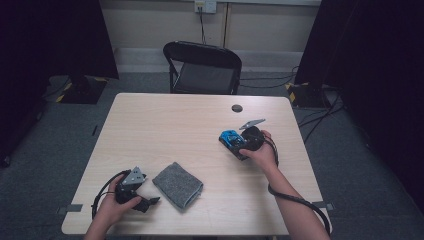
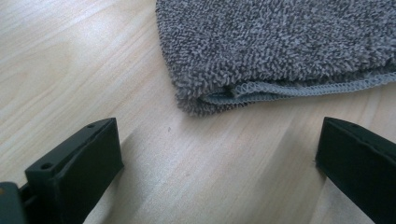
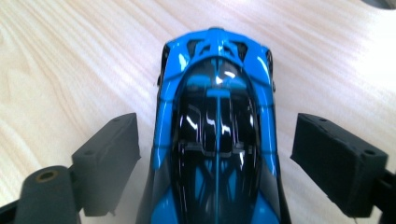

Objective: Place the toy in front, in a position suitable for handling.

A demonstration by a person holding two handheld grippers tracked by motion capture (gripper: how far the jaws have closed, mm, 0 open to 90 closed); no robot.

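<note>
From above, the right gripper (image 1: 239, 141) sits over a blue toy car (image 1: 231, 138) on the right of the bench (image 1: 165, 120), hiding most of it. The left gripper (image 1: 145, 202) rests near-left beside a grey cloth (image 1: 177, 185).

Left gripper view: fingers (image 2: 74, 168) apart, empty, the cloth (image 2: 280, 46) cut off at the frame's edge.

Right gripper view: fingers (image 3: 107, 158) apart, straddling the car (image 3: 217, 140) without touching; its near end is cut off.

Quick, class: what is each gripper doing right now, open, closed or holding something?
Left gripper: open, empty, near the towel.
Right gripper: open, astride the toy car.
</note>
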